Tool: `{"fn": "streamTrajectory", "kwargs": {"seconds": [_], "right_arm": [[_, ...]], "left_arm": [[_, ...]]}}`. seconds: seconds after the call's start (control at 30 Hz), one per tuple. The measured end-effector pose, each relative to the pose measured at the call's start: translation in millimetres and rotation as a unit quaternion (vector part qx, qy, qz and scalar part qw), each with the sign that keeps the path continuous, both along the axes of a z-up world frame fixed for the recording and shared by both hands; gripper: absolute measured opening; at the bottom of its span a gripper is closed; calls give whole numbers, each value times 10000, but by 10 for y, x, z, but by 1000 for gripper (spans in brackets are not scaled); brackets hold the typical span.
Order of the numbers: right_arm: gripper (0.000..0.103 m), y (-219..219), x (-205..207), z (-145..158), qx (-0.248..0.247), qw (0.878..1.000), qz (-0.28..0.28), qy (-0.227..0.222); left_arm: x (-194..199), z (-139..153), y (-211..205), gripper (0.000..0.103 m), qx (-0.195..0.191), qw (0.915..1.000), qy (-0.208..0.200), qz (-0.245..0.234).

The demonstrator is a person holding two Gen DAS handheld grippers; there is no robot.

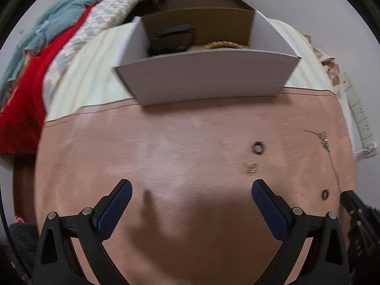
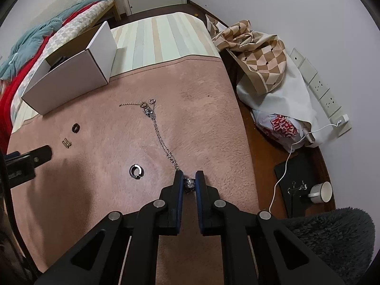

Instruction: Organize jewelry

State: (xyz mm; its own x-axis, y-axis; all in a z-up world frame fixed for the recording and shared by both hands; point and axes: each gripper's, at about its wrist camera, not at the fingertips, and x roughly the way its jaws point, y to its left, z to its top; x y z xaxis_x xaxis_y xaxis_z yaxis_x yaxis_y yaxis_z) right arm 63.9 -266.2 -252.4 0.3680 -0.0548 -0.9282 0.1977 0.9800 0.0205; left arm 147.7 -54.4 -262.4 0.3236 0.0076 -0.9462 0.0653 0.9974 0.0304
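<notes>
Nearest to us, the right gripper (image 2: 189, 183) points steeply down at the pink blanket (image 2: 201, 109), and its two blue pads are almost together, pinching the sparkling near end of a chain (image 2: 161, 137). The rest of the chain lies on the blanket and runs away toward a small tangle of rings (image 2: 148, 105) at its far end. The left gripper (image 1: 191, 190) hangs over a bare part of the same blanket with its jaws wide apart and nothing between them. Other small pieces are apart from each other: an open silver ring (image 2: 135, 171) left of the pinched end, a dark ring (image 2: 75, 128) and a small gold piece (image 2: 67, 143) farther to the left. The white box (image 2: 71, 83), where the jewelry probably should go, stands at the far left, well apart from the chain. To do this step well, I think the grip must be firm before lifting, and the lift should be slow and high, because the hanging chain can catch the fluffy blanket or drag the tangle. The open gripper could support the far end.
</notes>
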Motion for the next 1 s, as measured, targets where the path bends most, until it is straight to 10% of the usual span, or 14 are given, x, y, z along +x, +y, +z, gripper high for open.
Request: {"fn": "streamTrajectory", "kwargs": {"seconds": [0.4,0.67,1.0], "right_arm": [[10,-28,18,-11,64,10000,-58,-5],[10,-34,20,-10,60,10000,-59,-1],[10,-24,-7,72,106,9999,-20,-113]], "left_arm": [[15,-93,-288,71,-185,9990,-47,-392],[16,-37,-360,10,-216,9975,-176,-646],[-9,17,-315,6,-299,9969,-240,-684]]}}
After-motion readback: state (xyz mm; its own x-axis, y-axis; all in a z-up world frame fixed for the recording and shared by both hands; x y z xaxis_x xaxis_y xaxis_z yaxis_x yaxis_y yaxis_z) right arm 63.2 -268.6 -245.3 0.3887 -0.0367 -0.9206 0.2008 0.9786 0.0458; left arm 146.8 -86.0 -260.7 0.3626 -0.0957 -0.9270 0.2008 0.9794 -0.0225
